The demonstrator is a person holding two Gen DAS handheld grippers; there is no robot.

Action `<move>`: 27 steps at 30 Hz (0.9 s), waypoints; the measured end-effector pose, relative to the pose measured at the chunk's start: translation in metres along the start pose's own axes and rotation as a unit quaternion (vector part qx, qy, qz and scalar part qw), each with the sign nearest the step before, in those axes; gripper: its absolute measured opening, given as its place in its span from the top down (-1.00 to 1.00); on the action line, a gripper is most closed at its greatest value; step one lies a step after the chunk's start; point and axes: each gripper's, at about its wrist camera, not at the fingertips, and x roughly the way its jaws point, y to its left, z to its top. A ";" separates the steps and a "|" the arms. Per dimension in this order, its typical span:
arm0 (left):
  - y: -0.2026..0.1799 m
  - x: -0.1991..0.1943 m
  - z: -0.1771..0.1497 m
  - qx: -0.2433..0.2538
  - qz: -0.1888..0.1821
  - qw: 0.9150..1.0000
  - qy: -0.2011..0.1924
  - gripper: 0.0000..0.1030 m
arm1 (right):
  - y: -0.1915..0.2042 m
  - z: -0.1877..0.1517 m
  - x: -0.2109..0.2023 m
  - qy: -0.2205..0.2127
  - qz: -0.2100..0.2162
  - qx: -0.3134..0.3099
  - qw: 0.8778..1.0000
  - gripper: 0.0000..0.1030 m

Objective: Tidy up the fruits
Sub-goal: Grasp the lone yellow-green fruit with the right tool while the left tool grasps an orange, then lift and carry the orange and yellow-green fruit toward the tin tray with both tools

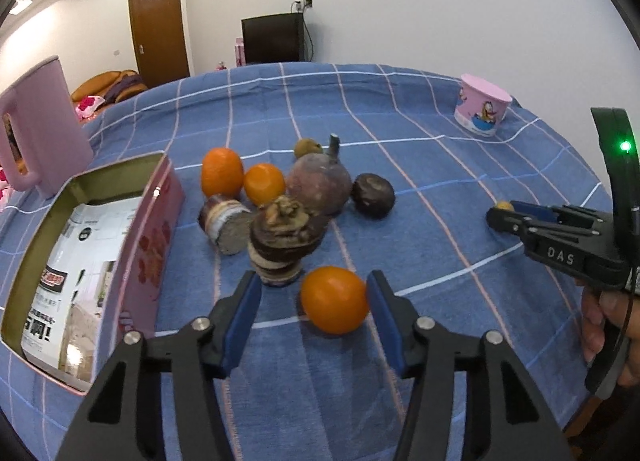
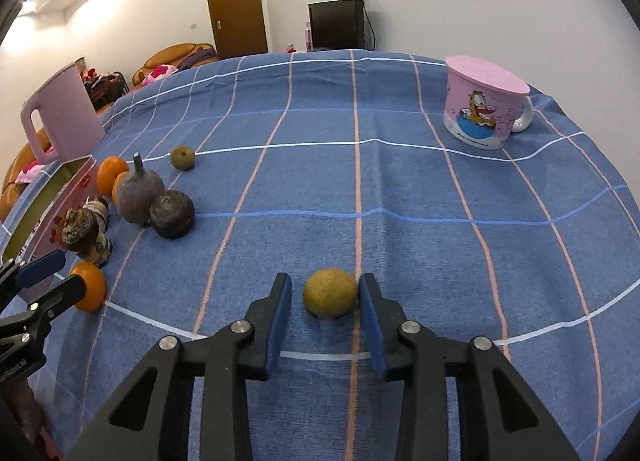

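My left gripper (image 1: 314, 303) is open around an orange (image 1: 334, 300) that rests on the blue checked cloth; the right pad is close to it, the left pad stands apart. My right gripper (image 2: 325, 297) is open around a small yellow-brown fruit (image 2: 330, 293), its right pad near or touching it. Behind the orange lie two more oranges (image 1: 222, 172), a large purple fruit with a stem (image 1: 319, 183), a dark round fruit (image 1: 373, 196), two brown cut-ended pieces (image 1: 285, 239) and a small olive fruit (image 1: 307, 148). An open pink tin (image 1: 154, 229) stands at the left.
A pink jug (image 1: 38, 133) stands behind the tin at the table's left edge. A pink cartoon mug (image 2: 482, 103) with a lid stands at the far right. The table edge curves close on the right side. The right gripper shows at the right of the left wrist view (image 1: 496, 217).
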 end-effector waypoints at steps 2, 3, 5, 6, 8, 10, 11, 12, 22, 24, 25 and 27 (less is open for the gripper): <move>-0.002 0.002 -0.001 0.004 -0.003 1.000 0.001 -0.10 | 0.002 0.000 0.001 0.001 0.000 -0.006 1.000 0.31; -0.004 0.004 -0.002 0.006 -0.007 1.000 0.005 -0.10 | 0.004 0.000 0.001 0.001 -0.001 -0.011 1.000 0.31; -0.006 0.008 -0.002 0.007 -0.008 1.000 0.010 -0.10 | 0.008 0.000 0.002 0.003 -0.002 -0.019 1.000 0.31; -0.007 0.009 0.000 0.007 -0.010 1.000 0.012 -0.05 | 0.009 0.000 0.002 0.004 -0.003 -0.023 1.000 0.31; -0.005 0.012 0.001 0.003 -0.022 1.000 0.016 0.19 | 0.010 0.001 0.002 0.005 0.000 -0.026 1.000 0.31; -0.004 0.013 0.002 -0.001 -0.022 1.000 0.017 0.25 | 0.009 0.001 0.003 0.005 0.005 -0.026 1.000 0.31; -0.005 0.013 0.002 0.001 -0.020 1.000 0.016 0.25 | 0.008 0.002 0.003 0.004 0.009 -0.025 1.000 0.31; -0.005 0.013 0.001 0.001 -0.020 1.000 0.014 0.26 | 0.007 0.002 0.003 0.004 0.010 -0.025 1.000 0.31; -0.003 -0.002 0.000 0.002 0.009 0.999 -0.034 0.26 | 0.014 0.000 -0.010 -0.030 0.032 -0.044 0.998 0.32; -0.002 -0.004 -0.001 0.001 0.009 0.999 -0.038 0.26 | 0.016 -0.001 -0.014 -0.041 0.037 -0.051 0.997 0.32; -0.001 -0.004 -0.001 0.001 0.009 0.999 -0.039 0.26 | 0.018 -0.001 -0.016 -0.044 0.036 -0.053 0.997 0.32; -0.001 -0.005 -0.001 0.001 0.010 0.999 -0.041 0.26 | 0.018 -0.001 -0.015 -0.043 0.032 -0.053 0.997 0.32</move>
